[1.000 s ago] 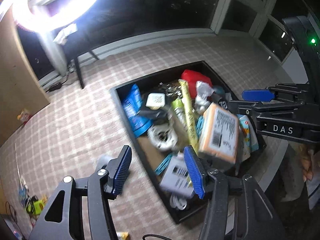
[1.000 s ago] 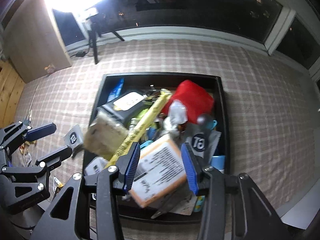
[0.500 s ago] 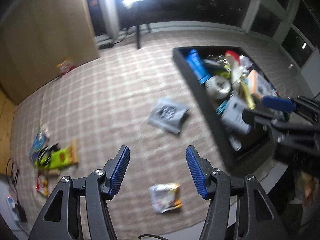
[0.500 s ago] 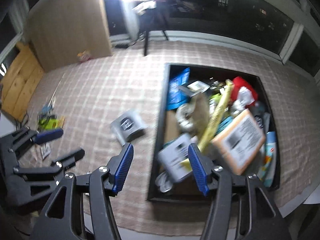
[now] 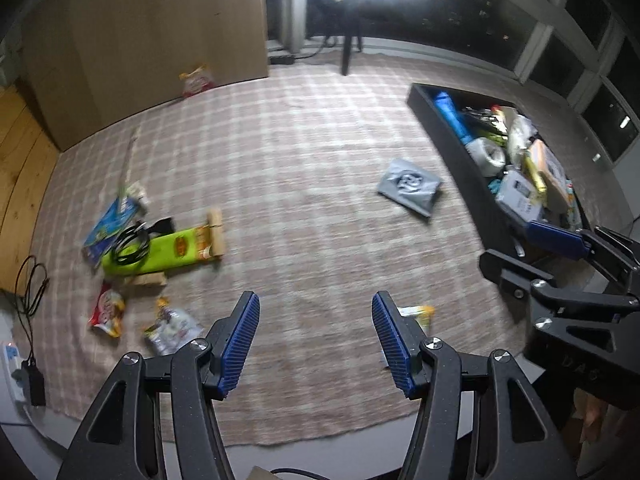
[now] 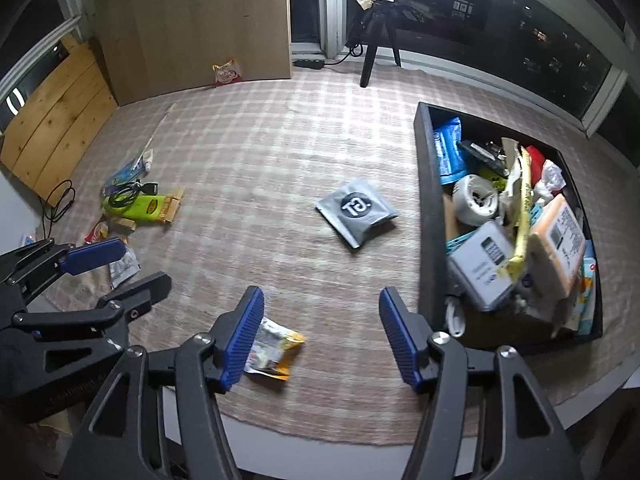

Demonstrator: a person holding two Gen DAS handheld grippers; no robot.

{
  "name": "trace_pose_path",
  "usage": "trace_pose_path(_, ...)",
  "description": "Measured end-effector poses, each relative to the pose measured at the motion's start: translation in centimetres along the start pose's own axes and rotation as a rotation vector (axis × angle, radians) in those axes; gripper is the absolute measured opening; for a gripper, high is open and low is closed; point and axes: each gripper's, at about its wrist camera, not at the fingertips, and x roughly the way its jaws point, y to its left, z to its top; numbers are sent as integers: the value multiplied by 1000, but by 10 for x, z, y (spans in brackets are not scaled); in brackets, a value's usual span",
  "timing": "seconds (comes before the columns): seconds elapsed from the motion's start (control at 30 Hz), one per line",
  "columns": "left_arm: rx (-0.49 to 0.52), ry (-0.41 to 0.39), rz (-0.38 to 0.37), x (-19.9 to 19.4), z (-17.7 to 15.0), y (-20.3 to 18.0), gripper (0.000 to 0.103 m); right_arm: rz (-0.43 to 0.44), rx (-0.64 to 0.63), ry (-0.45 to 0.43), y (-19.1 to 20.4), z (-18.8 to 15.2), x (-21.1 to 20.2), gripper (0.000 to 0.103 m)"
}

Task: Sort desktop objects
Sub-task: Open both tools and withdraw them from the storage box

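- Checked beige cloth is spread over the tabletop, with a wooden panel stood up at the far edge and dark windows seen behind a bright ring lamp.
- A black tray is placed on the right side of the cloth and is crowded with things: a blue pouch, a white tape roll, a grey box, a long yellow packet and an orange parcel with a label.
- A grey pouch with a round black logo is laid flat on the cloth, left of the tray and apart from it.
- A small yellow-and-white snack packet is seen near the front edge, just beside the left pad of the right tongs.
- A second cluster is gathered far to the left: a lime-green packet, a coiled black cable lying on it, a blue packet and a red snack bag.
- The left tongs are held moderately wide over bare cloth, with nothing between the pads.
- The right tongs are being opened; nothing is gripped, and only cloth is seen between the pads.
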Motion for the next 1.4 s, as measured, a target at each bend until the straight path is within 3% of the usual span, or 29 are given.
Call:
trace_pose_path(0.23,-19,-6,3,-1,-5,29,56,-1,15,-16,20,-1,5,60)
trace_pose_path(0.57,-3,1,-1,3,-10,37,57,-6,32,-32,28,-3,10,60)
trace_pose_path(0.7,3,-24,-4,3,-10,39,72,-7,42,-33,28,-3,10,60)
trace_pose_path(0.83,23,-47,-12,1,-11,36,72,-13,49,-21,26,-5,15,61)
trace_pose_path(1.17,0,11,2,13,-9,36,73,-19,55,-8,22,-7,19,61)
trace_pose_path(1.4,5,-6,-17,11,-7,36,73,-23,50,-8,24,-4,21,61)
